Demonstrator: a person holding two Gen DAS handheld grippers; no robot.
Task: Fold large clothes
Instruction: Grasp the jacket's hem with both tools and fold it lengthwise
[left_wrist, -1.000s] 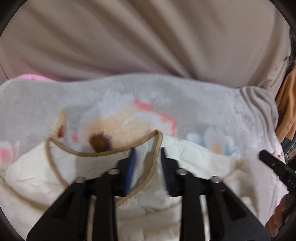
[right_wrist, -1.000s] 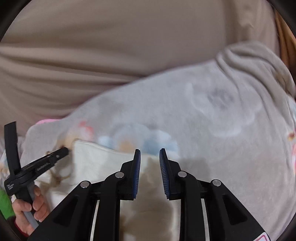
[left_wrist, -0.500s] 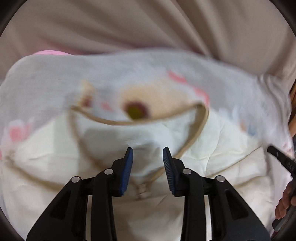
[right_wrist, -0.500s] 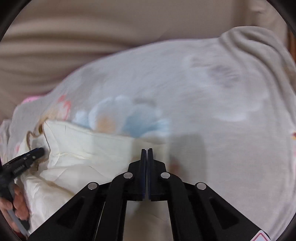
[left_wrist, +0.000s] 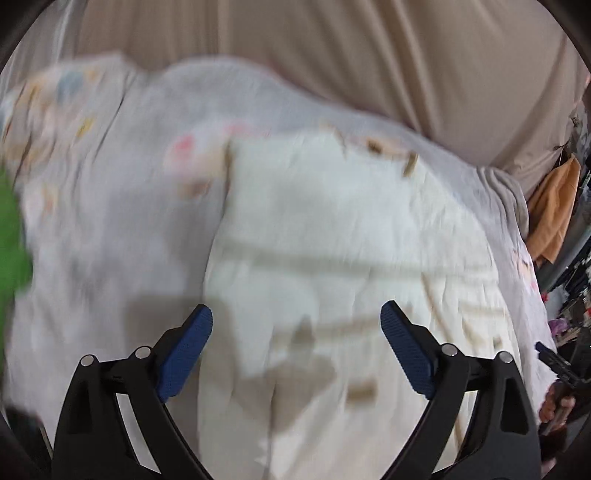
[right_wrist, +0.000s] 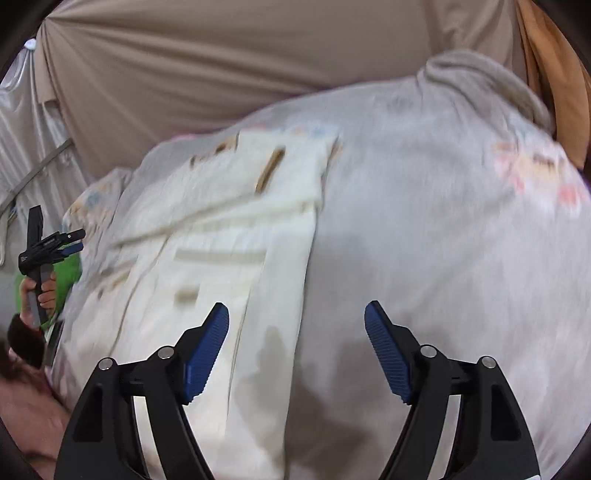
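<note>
A cream quilted garment with tan trim (left_wrist: 332, 236) lies spread on a pale grey floral blanket (left_wrist: 110, 221). The picture is smeared by motion. My left gripper (left_wrist: 295, 332) hovers over the garment's near part, its jaws opening wide with nothing between the blue pads. In the right wrist view the same garment (right_wrist: 221, 229) lies to the left, and my right gripper (right_wrist: 295, 332) hangs above its right edge and the blanket (right_wrist: 443, 240), jaws opening, nothing held. The left gripper (right_wrist: 55, 243) also shows at the far left in a hand.
A beige cloth backdrop (left_wrist: 332, 55) hangs behind the bed. An orange cloth (left_wrist: 554, 206) hangs at the right edge. A green sleeve (left_wrist: 11, 236) shows at the left. The right hand and its tool (left_wrist: 557, 373) sit at the lower right.
Both grippers let go of the garment's collar edge and opened wide. Both hands pulled back, so much more of the cream garment and the blanket now shows.
</note>
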